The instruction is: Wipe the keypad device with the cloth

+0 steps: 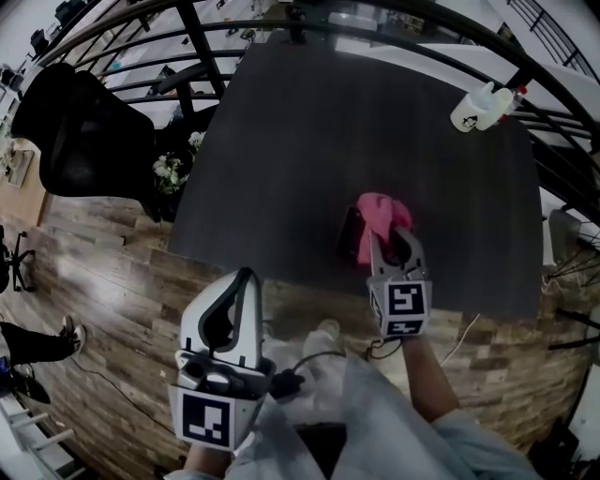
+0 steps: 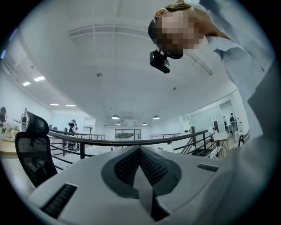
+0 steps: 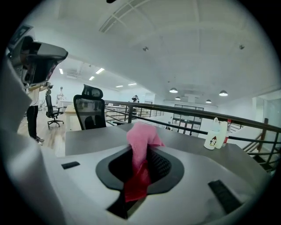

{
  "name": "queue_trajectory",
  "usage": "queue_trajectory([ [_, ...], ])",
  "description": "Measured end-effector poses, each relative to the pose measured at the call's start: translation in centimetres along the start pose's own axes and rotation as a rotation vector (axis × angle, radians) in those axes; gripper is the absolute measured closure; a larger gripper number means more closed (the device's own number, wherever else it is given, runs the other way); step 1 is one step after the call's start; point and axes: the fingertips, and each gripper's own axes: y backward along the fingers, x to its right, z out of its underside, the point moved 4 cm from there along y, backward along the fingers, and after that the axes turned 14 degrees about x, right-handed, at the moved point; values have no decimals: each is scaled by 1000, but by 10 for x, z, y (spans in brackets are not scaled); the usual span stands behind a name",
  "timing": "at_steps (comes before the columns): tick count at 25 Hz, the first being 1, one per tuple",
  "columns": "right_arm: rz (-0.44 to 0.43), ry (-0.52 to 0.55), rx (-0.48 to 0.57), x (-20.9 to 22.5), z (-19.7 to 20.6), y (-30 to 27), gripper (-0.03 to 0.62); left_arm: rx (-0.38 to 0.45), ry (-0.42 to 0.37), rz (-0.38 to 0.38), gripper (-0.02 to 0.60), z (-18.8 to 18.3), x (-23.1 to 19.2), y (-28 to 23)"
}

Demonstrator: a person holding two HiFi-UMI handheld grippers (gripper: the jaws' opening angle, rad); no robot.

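My right gripper (image 1: 394, 242) is shut on a pink cloth (image 1: 381, 216), which bunches above the near part of the dark table (image 1: 281, 141). In the right gripper view the cloth (image 3: 141, 140) sticks up from between the closed jaws of the right gripper (image 3: 139, 154). A dark flat device (image 1: 348, 233) lies just left of the cloth, partly hidden by it. My left gripper (image 1: 232, 314) is off the table at the lower left, shut and holding nothing. In its own view the left gripper (image 2: 140, 154) points up toward the ceiling.
A white spray bottle (image 1: 483, 106) stands at the table's far right, and it shows again as the bottle (image 3: 217, 133) in the right gripper view. A black office chair (image 1: 84, 131) and small flowers (image 1: 169, 173) are left of the table. A black railing (image 1: 375, 19) rings the far side.
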Motion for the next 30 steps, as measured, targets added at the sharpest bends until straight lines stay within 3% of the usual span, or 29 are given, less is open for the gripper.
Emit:
queue_trajectory([
  [17, -154, 80, -121, -51, 49, 9, 523, -18, 9, -26, 578, 5, -10, 9],
  [30, -92, 16, -205, -48, 67, 38, 523, -6, 33, 23, 578, 7, -6, 1],
])
